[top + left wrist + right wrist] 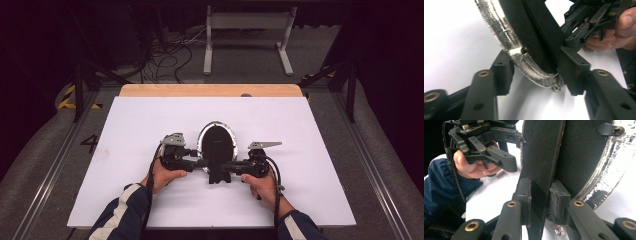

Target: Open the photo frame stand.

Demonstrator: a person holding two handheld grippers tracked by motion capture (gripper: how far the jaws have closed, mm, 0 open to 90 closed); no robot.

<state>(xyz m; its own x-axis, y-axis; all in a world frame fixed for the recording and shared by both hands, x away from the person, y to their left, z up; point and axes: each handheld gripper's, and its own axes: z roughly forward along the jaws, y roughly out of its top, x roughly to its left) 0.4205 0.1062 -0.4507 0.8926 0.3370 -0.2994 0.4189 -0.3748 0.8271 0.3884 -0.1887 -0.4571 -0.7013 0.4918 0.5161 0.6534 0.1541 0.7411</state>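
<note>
An oval picture frame [203, 136] with a silver rim lies face down on the white board, its black back [217, 142] up and a black stand leg [219, 172] pointing toward me. My left gripper [199, 162] reaches in from the left. In the left gripper view, the left gripper [537, 71] has its pads against the silver rim [534, 75] and the black back at the frame's lower end. The right gripper [226, 167] comes in from the right. In the right gripper view, the right gripper [540, 197] is shut on the stand leg [541, 170], one pad on each side.
The white board [150, 125] covers a wooden table whose far edge [210, 90] shows beyond it. Behind the table, cables [170, 55] and a white stand [247, 30] sit on the dark floor. Metal rails run along both sides of the table.
</note>
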